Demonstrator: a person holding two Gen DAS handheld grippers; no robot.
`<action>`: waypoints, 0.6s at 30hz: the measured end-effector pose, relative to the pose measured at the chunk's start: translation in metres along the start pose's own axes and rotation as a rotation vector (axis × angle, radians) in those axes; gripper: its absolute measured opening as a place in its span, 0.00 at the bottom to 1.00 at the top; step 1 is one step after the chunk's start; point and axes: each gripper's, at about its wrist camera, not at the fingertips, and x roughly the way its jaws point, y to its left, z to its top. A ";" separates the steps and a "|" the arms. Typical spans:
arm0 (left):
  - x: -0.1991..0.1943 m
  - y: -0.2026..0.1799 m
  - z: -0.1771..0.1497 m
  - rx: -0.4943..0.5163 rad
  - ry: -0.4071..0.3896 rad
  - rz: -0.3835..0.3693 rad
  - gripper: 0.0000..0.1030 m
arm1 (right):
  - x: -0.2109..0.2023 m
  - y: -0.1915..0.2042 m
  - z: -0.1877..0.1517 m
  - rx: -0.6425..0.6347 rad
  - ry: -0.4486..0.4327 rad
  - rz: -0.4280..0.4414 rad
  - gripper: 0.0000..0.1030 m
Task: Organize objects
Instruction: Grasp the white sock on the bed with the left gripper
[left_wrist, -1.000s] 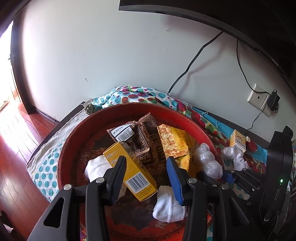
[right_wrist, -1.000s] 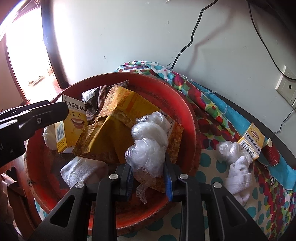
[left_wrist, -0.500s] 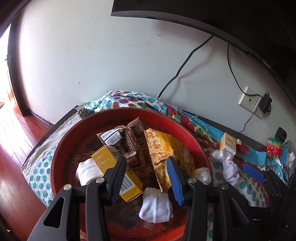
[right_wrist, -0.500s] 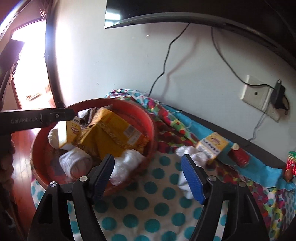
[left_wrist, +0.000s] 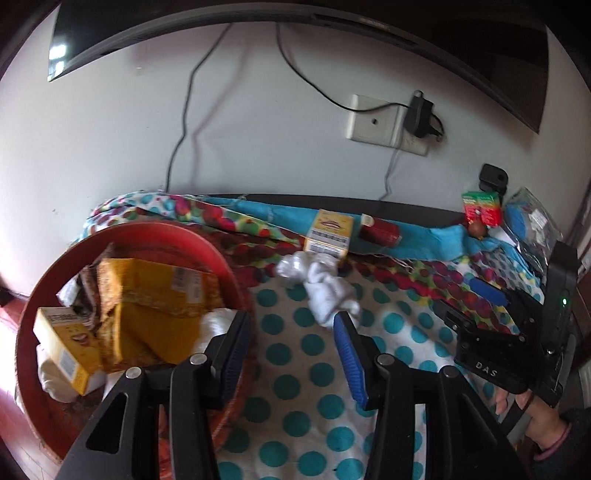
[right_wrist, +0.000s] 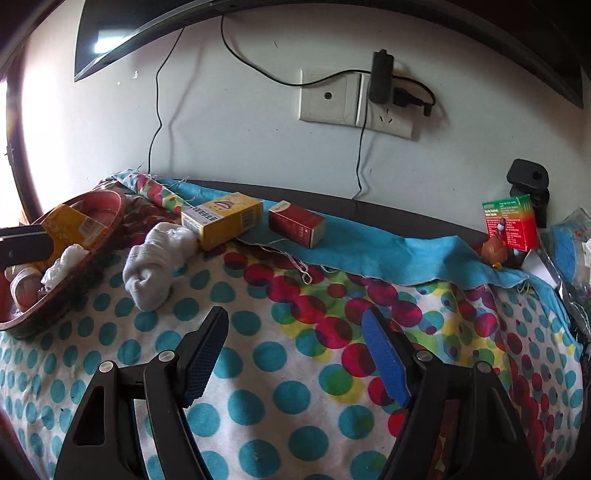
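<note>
A red round basin (left_wrist: 221, 258) (right_wrist: 107, 221) at the left holds yellow boxes, brown packets, white socks and a plastic bag. On the dotted cloth beside it lie a white sock (left_wrist: 328, 291) (right_wrist: 155, 262), a yellow box (left_wrist: 328, 232) (right_wrist: 221, 218) and a red box (left_wrist: 380, 230) (right_wrist: 295, 221). My left gripper (left_wrist: 291, 332) is open and empty, above the cloth at the basin's right rim, just short of the sock. My right gripper (right_wrist: 295, 347) is open and empty over the cloth, right of the sock; it also shows in the left wrist view (left_wrist: 484, 291).
A green and red box (right_wrist: 511, 221) (left_wrist: 482, 208), a small brown figure (right_wrist: 493, 251) and plastic-wrapped items (right_wrist: 569, 243) lie at the far right. A wall socket with a charger (right_wrist: 354, 103) and cables is behind. A dark screen hangs above.
My right gripper let go of the plastic bag in the basin, opened and swung right over the cloth. My left gripper also swung right, from over the basin to its right rim.
</note>
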 end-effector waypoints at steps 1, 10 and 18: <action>0.007 -0.009 0.000 0.016 0.018 -0.024 0.46 | 0.001 -0.005 -0.001 0.018 0.005 0.009 0.71; 0.060 -0.039 0.012 0.044 0.130 -0.003 0.46 | -0.001 -0.017 -0.002 0.082 -0.012 0.093 0.75; 0.096 -0.039 0.014 -0.045 0.178 0.003 0.46 | -0.004 -0.018 -0.002 0.080 -0.027 0.116 0.82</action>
